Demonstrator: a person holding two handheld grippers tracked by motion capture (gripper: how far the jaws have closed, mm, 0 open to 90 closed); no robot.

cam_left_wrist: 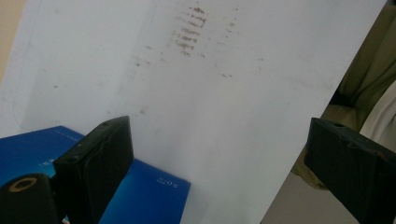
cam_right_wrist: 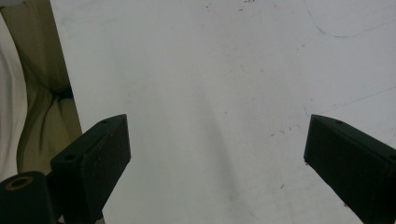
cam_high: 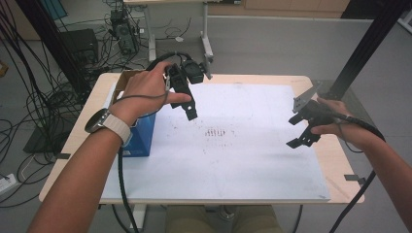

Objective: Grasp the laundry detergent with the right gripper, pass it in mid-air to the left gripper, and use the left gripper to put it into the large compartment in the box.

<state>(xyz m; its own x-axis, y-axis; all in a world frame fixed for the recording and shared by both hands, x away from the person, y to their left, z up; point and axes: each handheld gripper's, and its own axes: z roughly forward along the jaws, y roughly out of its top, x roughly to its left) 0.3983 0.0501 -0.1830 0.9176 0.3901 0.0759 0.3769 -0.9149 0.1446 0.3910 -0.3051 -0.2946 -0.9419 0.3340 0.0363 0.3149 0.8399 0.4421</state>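
My left gripper [cam_high: 189, 111] hangs over the back left part of a white sheet [cam_high: 233, 160], held in a hand with a wristwatch. In the left gripper view its jaws [cam_left_wrist: 219, 126] stand wide open with nothing between them. Below them lie the stained sheet [cam_left_wrist: 224, 93] and a blue box [cam_left_wrist: 149, 186]. My right gripper [cam_high: 294, 131] hovers over the sheet's right edge. Its jaws [cam_right_wrist: 217, 123] are also open and empty above the bare sheet [cam_right_wrist: 210, 70]. The blue box [cam_high: 143, 136] sits at the table's left, beside my left forearm.
A brown cardboard box [cam_high: 127, 77] stands at the back left corner of the wooden table [cam_high: 335, 165]. A patch of dark marks [cam_high: 215, 132] dots the sheet's middle. Black frame posts [cam_high: 362, 48], cables and another desk stand beyond the table.
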